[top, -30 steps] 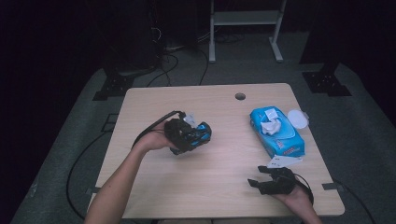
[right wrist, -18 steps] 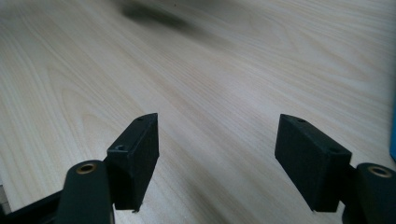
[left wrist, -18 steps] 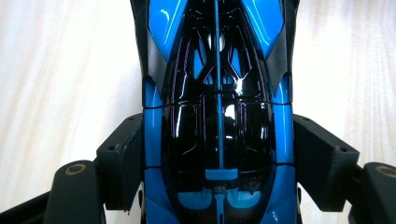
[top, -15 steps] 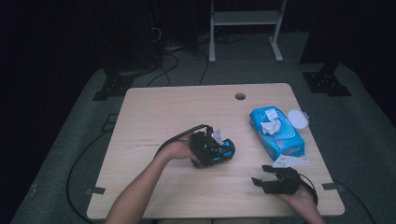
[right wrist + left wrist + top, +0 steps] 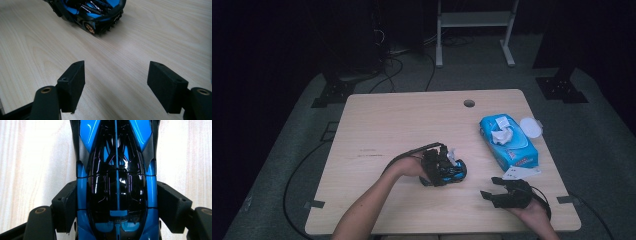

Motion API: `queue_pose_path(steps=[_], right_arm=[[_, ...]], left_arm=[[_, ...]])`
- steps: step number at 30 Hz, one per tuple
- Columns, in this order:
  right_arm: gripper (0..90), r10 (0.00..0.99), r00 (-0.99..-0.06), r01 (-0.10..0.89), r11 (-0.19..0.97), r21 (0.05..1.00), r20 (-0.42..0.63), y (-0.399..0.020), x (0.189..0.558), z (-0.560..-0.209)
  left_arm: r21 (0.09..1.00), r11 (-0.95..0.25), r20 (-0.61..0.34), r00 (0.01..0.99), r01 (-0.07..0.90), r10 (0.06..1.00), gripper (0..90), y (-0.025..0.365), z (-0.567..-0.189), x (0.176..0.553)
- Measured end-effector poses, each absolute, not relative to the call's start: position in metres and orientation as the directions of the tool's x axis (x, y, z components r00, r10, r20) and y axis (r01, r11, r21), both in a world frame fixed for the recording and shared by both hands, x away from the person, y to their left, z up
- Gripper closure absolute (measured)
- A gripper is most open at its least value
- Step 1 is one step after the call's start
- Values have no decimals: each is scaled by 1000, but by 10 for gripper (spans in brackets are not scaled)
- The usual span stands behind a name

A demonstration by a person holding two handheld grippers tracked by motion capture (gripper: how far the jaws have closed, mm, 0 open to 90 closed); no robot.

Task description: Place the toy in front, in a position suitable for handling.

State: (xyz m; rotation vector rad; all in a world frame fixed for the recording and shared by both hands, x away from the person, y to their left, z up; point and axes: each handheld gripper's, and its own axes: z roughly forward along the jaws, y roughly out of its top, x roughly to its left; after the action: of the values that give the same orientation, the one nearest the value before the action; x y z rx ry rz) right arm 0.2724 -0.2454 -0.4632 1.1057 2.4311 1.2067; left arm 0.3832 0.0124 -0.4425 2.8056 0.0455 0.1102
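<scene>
Toy car gripped mid-table, bare wood all round.
Left gripper [image 5: 116, 220] clamps the toy car [image 5: 116, 182]; right gripper [image 5: 116, 85] gapes empty near the front edge, wipes pack [image 5: 508, 141] lying beyond.

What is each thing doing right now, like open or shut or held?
Toy car: held between the left claw's pads, over the table.
Left claw: shut on the toy car.
Right claw: open, holding nothing, low over the table.
Wipes pack: lying flat, lid flipped open, a wipe sticking up.
</scene>
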Motion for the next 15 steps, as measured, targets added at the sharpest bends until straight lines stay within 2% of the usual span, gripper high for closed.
queue_pose_path(steps=[12, 15], right_arm=[[295, 704, -697, 534, 380, 755, 138, -245, 273, -464], [294, 705, -695, 535, 379, 755, 139, -245, 274, -465]], left_arm=[[352, -936, 55, 997, 33, 56, 247, 13, -448, 384], [397, -916, 55, 995, 52, 80, 226, 16, -442, 385]])
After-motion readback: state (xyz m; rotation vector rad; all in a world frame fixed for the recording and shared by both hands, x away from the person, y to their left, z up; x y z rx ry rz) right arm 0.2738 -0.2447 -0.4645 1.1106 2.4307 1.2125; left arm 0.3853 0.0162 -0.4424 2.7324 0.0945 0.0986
